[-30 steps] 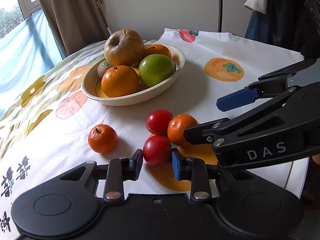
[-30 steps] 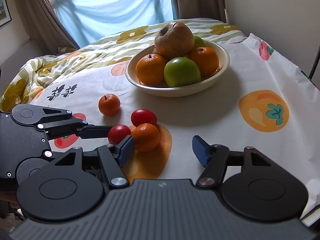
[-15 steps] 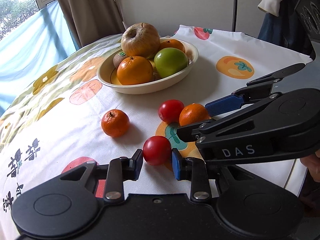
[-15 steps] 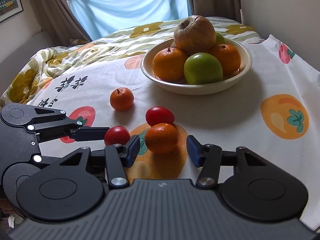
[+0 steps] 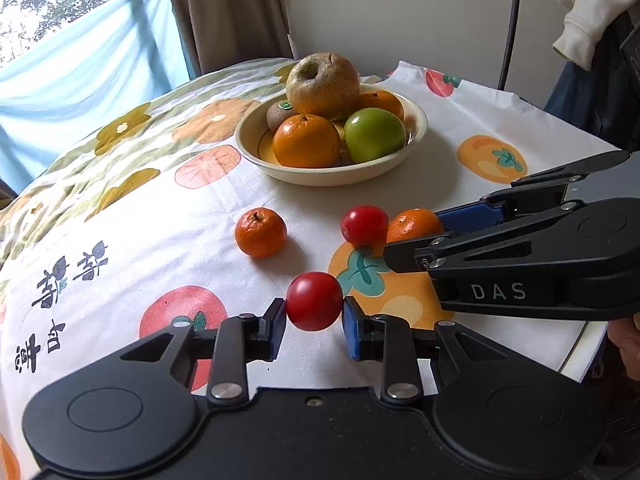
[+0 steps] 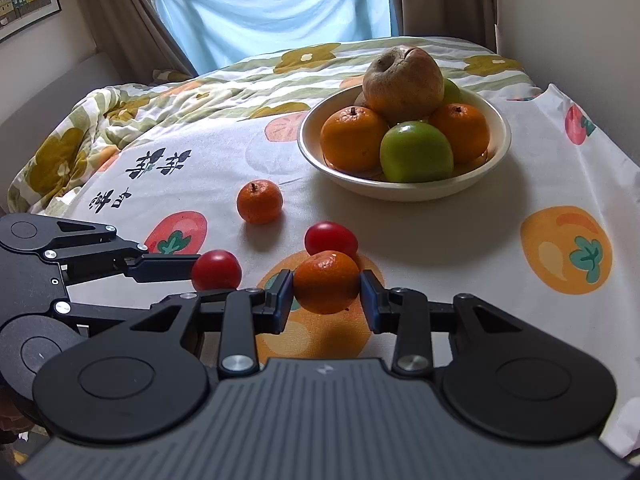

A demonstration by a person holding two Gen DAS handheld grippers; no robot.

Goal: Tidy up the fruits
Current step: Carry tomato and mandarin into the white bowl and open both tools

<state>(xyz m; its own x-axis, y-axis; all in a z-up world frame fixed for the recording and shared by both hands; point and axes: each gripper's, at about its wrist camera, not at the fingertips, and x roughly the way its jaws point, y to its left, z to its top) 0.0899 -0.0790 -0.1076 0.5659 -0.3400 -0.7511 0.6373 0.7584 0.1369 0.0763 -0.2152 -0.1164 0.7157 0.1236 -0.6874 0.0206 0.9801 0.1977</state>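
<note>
With the left gripper (image 5: 314, 322) clamped on a tomato (image 5: 314, 301) and the right gripper (image 6: 326, 300) just closed on a tangerine (image 6: 327, 281), lift both gently toward the bowl (image 6: 486, 178).

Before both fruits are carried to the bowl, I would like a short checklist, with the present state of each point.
1. Left gripper shut on the red tomato: ok.
2. Right gripper shut on the small mandarin; its jaws have just been closing: ok.
3. Mandarin lifted off the tablecloth: cannot tell.
4. Second tomato just behind the mandarin, may be nudged: not ok.
5. Free space in the bowl, already heaped with fruit: not ok.
6. Loose mandarin out of the way: ok.
</note>
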